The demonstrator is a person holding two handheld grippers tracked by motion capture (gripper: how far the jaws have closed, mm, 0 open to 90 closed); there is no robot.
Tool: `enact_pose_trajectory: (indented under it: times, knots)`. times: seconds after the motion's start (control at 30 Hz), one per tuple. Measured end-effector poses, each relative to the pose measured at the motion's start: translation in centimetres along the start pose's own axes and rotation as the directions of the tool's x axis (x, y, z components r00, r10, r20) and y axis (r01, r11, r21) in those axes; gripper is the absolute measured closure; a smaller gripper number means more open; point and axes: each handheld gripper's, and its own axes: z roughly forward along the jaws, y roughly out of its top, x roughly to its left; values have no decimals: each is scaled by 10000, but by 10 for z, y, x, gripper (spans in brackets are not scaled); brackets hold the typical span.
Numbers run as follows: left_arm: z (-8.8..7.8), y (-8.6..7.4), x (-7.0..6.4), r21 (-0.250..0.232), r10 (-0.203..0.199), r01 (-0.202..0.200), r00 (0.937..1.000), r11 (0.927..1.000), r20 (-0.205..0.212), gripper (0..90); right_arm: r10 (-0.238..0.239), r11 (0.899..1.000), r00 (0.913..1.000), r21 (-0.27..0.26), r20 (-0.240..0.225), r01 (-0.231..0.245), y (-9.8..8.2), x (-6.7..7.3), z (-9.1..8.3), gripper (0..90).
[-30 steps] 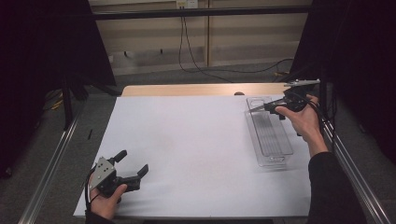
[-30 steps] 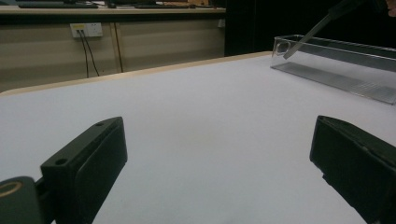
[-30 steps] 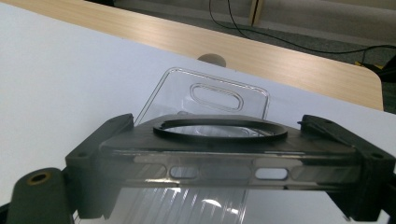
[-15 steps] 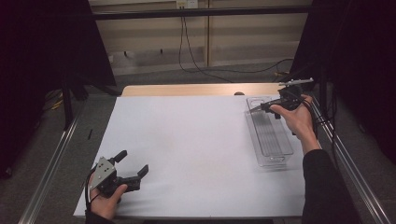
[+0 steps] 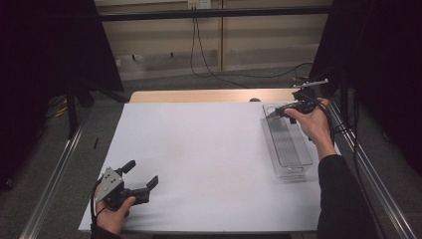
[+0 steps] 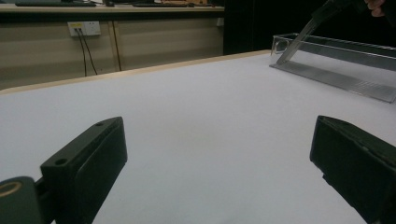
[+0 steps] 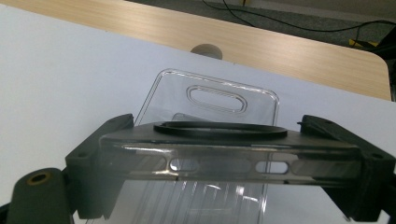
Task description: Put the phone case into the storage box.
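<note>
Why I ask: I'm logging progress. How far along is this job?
Done: the right tongs are shut on a flat metal piece. In hand: its tip slants down into the far end of the clear tray. Left: letting it go inside, probably; the left tongs rest open.

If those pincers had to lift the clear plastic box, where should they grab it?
Probably the box by its far end wall, coming from above: it stands thin and upright with an oval handle slot, so one jaw fits inside, one outside. The right gripper, holding a metal tool, hangs right there.
</note>
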Motion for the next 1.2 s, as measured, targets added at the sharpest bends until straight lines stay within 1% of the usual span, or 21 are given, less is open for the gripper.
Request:
enact_pose_trajectory:
  times: [0.03,0.13,0.17,0.23,0.4,0.43,0.5,0.83,0.9,1.1,1.13,1.2]
  knots:
    - [0,0,0,-7,-40,40,10000,10000,-3,39,16,10000,10000,-17,6,-16,0,0,0,118]
    - [0,0,0,4,74,-74,10000,10000,42,39,68,10000,10000,-16,-32,-68,1,0,0,118]
    - [0,0,-1,-11,-23,23,10000,10000,23,39,35,10000,10000,-36,-30,-36,1,-1,1,118]
    - [0,0,0,5,29,-29,10000,10000,22,39,30,10000,10000,-88,-17,-30,2,-1,1,118]
    - [0,0,-1,-8,-18,18,10000,10000,23,39,152,9997,9999,-198,41,-151,4,0,3,118]
    - [0,0,0,-1,32,-32,10000,10000,30,39,175,9996,9998,-244,59,-173,4,0,3,118]
    - [0,0,0,-14,18,-18,10000,10000,50,39,77,9993,9999,-356,88,-74,5,0,5,118]
    - [0,0,1,-8,28,-28,10000,10000,18,37,257,9971,9994,-726,248,-238,9,2,9,119]
    - [1,0,1,-10,-8,8,10000,10000,24,37,292,9964,9991,-801,320,-265,9,3,10,119]
    - [0,0,1,-8,28,-28,10000,10000,13,37,292,9970,9980,-727,567,-250,13,9,13,120]
    - [0,0,1,2,41,-41,10000,10000,19,37,389,9967,9970,-741,671,-339,14,10,13,120]
    - [0,0,1,-3,36,-36,10000,10000,22,37,411,9962,9956,-797,845,-344,14,11,14,120]
